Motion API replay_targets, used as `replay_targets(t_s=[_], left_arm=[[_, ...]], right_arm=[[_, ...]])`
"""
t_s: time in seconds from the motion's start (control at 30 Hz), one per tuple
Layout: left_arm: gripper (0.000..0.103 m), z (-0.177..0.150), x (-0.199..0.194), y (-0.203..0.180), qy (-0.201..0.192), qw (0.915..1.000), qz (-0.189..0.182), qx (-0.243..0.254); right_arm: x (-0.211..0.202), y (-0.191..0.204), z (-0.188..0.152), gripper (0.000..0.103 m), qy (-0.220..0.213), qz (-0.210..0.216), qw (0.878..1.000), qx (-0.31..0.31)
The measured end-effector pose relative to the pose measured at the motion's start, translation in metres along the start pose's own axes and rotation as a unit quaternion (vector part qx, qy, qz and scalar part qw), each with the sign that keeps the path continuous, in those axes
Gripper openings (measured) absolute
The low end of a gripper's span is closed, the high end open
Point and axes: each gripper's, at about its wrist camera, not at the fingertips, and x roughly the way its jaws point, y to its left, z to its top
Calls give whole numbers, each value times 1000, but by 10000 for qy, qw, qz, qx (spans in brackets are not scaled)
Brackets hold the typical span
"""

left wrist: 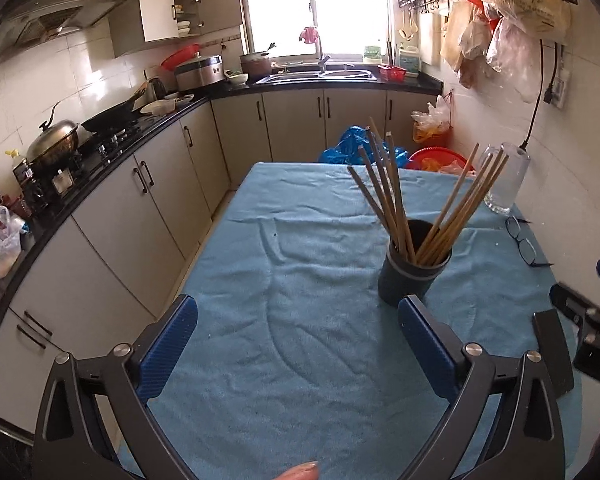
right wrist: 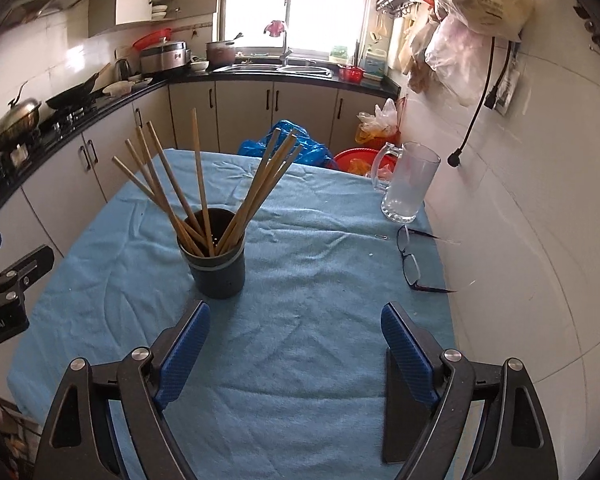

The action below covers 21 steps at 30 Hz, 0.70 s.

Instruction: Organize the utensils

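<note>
Chopsticks (left wrist: 424,204) stand in a dark cup (left wrist: 414,276) on the blue cloth (left wrist: 280,280) in the left wrist view, tips down, long axes fanning upward in two bunches; the left gripper (left wrist: 298,352) is spread wide with nothing between its fingers, the cup just beyond its right finger. Right wrist view now: same cup left of centre, right gripper (right wrist: 296,348) wide and empty, and here the glass mug (right wrist: 410,184) shows its handle, with the spectacles (right wrist: 410,260) near it.

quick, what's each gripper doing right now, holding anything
left gripper: jaws open, holding nothing, blue cloth below.
right gripper: jaws open, holding nothing.
</note>
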Motion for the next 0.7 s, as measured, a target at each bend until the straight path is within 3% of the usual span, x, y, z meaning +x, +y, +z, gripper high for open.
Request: replay_targets(t_s=[0.2, 0.43, 0.7], left_arm=[[100, -10, 3, -3, 154, 9998, 145, -28], [100, -14, -1, -9, 111, 9980, 627, 66], [100, -16, 0, -4, 320, 9976, 619, -5]], right_arm=[[-4, 0, -5, 91, -14, -103, 9998, -142], [-5, 1, -10, 91, 79, -164, 9995, -259], [-7, 1, -13, 91, 127, -168, 9993, -295]])
